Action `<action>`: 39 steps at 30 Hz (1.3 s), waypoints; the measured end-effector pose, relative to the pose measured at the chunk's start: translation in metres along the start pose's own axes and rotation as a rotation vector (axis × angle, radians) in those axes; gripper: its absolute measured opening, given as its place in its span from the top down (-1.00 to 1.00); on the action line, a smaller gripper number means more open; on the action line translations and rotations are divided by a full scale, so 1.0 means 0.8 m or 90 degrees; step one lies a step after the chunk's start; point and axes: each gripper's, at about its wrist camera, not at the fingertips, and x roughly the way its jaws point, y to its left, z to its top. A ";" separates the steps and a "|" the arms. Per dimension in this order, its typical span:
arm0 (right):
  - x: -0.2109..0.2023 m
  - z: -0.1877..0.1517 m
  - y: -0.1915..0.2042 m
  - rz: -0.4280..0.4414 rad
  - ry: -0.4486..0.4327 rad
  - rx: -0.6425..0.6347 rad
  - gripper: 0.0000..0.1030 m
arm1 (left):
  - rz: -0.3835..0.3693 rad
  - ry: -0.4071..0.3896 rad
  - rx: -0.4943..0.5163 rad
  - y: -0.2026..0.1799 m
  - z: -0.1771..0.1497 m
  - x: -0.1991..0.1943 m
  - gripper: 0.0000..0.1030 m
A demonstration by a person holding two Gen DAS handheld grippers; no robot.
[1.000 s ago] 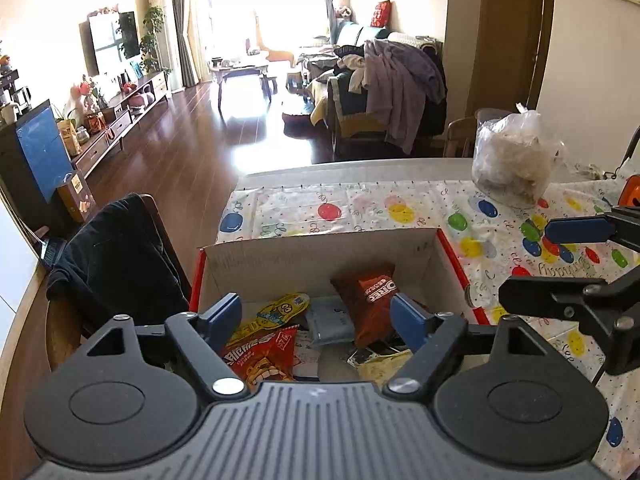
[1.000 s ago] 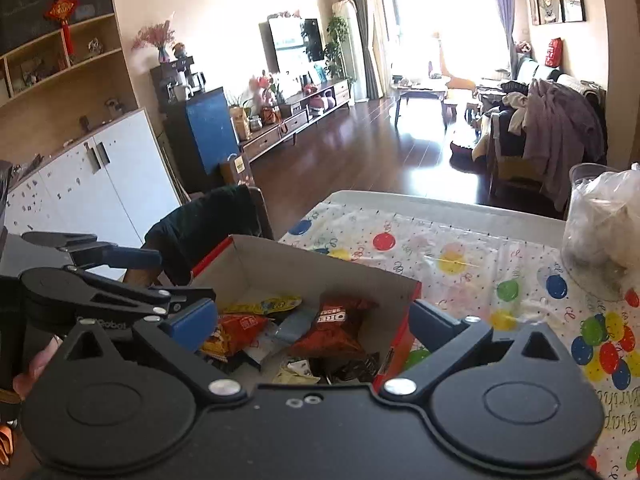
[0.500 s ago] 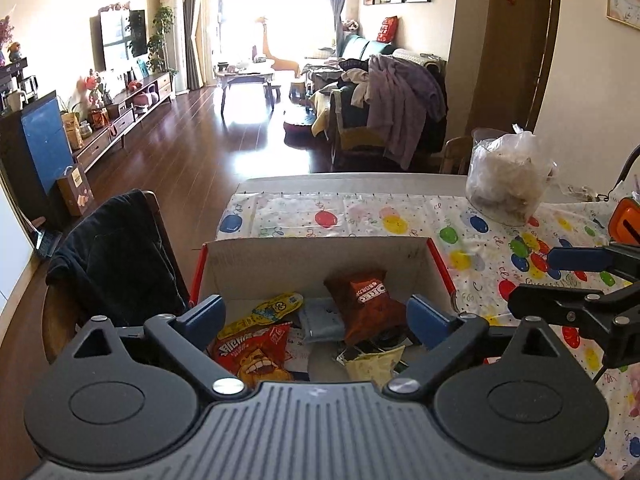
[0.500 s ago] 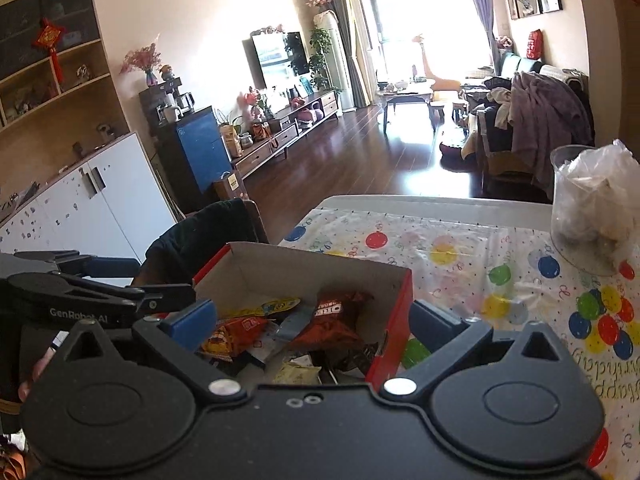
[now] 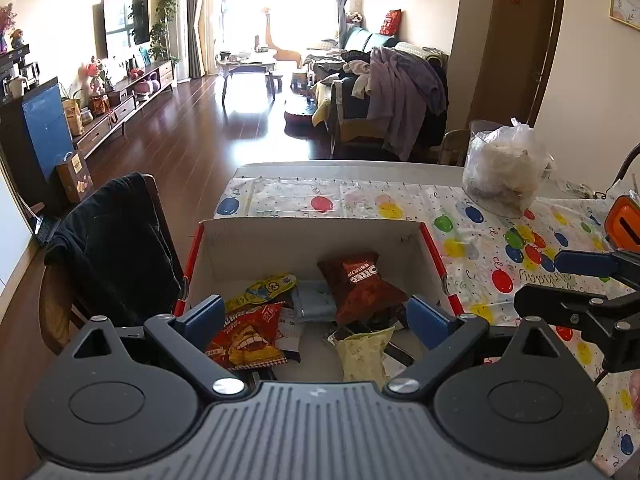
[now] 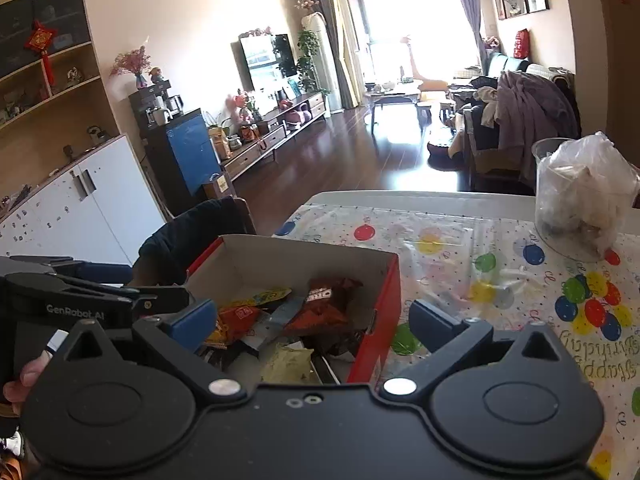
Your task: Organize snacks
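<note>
Both the left gripper (image 5: 316, 314) and right gripper (image 6: 314, 322) are wide and empty above the red cardboard box (image 5: 312, 240) mid-frame, so lower slowly onto one snack packet (image 5: 362, 284), not several

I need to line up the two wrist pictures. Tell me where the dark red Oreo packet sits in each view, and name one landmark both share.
Left wrist: the Oreo packet lies just right of centre, inside the cardboard box, near its far wall.
Right wrist: the Oreo packet lies at centre, in the box's right part, by the red side wall.
Shared landmark: the clear plastic bag on the table at upper right.
</note>
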 end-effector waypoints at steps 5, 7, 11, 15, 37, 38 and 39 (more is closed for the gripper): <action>-0.001 -0.003 -0.004 -0.003 0.001 0.010 -1.00 | 0.002 0.003 -0.007 -0.002 -0.005 -0.002 -0.90; -0.002 -0.005 -0.004 -0.003 0.002 0.012 -1.00 | 0.004 0.003 -0.008 -0.003 -0.006 -0.003 -0.90; -0.003 -0.007 -0.005 -0.001 0.006 0.018 -1.00 | 0.006 0.006 -0.012 -0.003 -0.009 -0.004 -0.90; -0.004 -0.008 -0.004 0.002 0.005 0.018 -1.00 | 0.007 0.006 -0.013 -0.003 -0.009 -0.004 -0.90; -0.009 -0.011 0.011 0.006 -0.002 0.018 -1.00 | 0.011 0.006 -0.019 -0.007 -0.018 -0.011 -0.90; -0.009 -0.011 0.013 0.007 -0.002 0.017 -1.00 | 0.012 0.006 -0.020 -0.007 -0.018 -0.010 -0.90; -0.009 -0.011 0.014 0.007 -0.001 0.016 -1.00 | 0.012 0.006 -0.020 -0.007 -0.018 -0.010 -0.90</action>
